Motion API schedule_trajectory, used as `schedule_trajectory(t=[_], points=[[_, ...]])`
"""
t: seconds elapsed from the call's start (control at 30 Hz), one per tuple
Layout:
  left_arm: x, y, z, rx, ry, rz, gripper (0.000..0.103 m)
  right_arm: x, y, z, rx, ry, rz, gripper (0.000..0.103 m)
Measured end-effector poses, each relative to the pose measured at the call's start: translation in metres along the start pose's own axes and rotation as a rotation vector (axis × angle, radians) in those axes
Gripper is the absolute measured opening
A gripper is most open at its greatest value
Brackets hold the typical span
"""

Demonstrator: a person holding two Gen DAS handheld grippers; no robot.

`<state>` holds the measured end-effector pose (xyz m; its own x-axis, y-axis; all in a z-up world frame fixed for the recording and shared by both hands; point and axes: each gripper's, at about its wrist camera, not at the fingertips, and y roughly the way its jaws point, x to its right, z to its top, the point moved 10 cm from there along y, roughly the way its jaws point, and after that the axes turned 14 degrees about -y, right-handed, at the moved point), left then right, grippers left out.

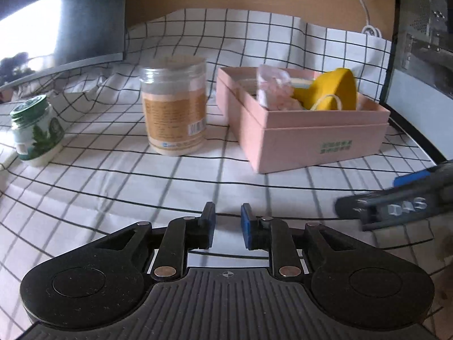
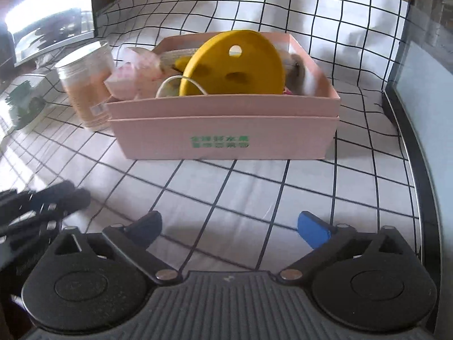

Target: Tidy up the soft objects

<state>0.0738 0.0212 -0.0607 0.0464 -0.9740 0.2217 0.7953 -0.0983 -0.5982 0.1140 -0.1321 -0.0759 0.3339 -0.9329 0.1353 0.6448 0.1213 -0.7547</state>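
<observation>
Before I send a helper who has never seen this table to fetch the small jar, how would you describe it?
On the checked tablecloth stands a pink box, with a tall clear jar to its left. Further left again is the small jar: white, squat, with a green leaf label and green threaded neck, much shorter than the clear one.

The checked tablecloth carries a pink box and two jars.
</observation>
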Motion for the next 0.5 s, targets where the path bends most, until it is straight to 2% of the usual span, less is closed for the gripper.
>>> schedule_trajectory(t=[0.07,0.27,0.4,0.5], points=[[0.0052,-0.0010,-0.0015,0.004,-0.028,0.006,0.027,0.0006,0.0038,0.0021,0.014,-0.011,-0.023,0.103],[0.0115,-0.0001,-0.0017,0.030,-0.051,0.089,0.027,0.0038,0.0037,-0.0005,0.098,-0.037,-0.019,0.103],[0.0117,0.0005,-0.0021,0.039,-0.057,0.101,0.027,0.0028,0.0015,-0.0012,0.114,-0.038,-0.020,0.103],[0.0106,0.0003,-0.0022,0.039,-0.067,0.095,0.027,0.0014,0.0028,-0.0005,0.170,-0.055,-0.011,0.103]])
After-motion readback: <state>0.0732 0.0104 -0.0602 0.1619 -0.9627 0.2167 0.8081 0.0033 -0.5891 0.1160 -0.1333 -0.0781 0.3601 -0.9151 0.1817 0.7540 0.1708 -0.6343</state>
